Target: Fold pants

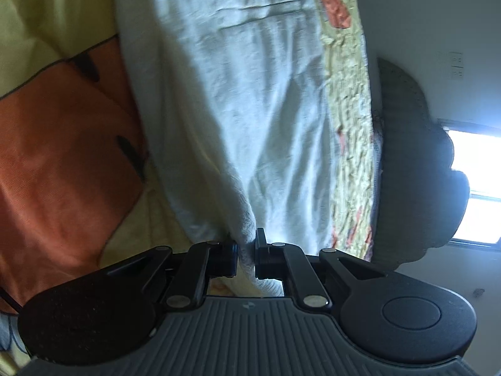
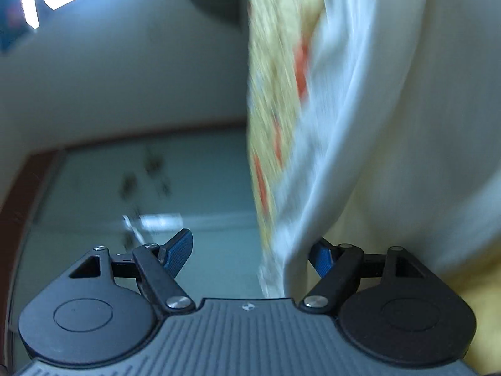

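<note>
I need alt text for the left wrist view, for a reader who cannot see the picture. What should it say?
The left gripper is shut on a bunched edge of the pale white pants, which stretch away from it over a yellow bedspread with orange patches. A dark rounded headboard and a bright window are on the right.

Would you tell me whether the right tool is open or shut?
Open: the right tool has its blue pads wide apart, gripping nothing.
</note>
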